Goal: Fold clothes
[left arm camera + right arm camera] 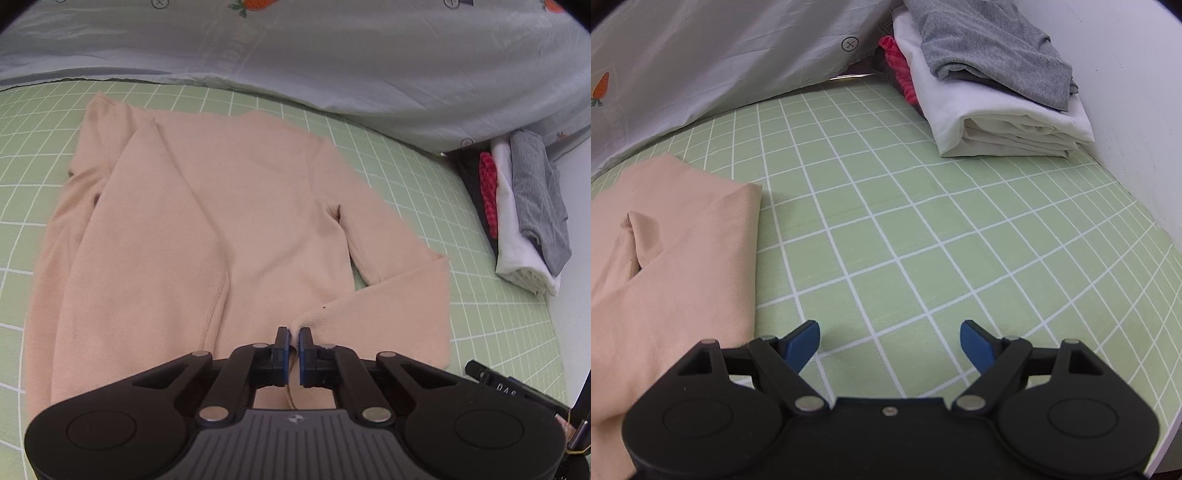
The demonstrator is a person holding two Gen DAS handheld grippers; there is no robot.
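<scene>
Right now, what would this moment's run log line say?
step: folding shirt | left gripper: shut on shirt fabric | right gripper: open, empty, over sheet | folded pile: far corner

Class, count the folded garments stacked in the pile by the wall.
3 visible: a grey garment on top, a white one beneath it, and a red one tucked behind toward the duvet. More may be hidden.

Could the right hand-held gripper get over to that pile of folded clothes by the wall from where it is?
Probably yes. The right hand-held gripper is open and holds nothing, and only bare green checked sheet lies between it and the folded pile. The peach top sits off to its left, out of the way.
</scene>
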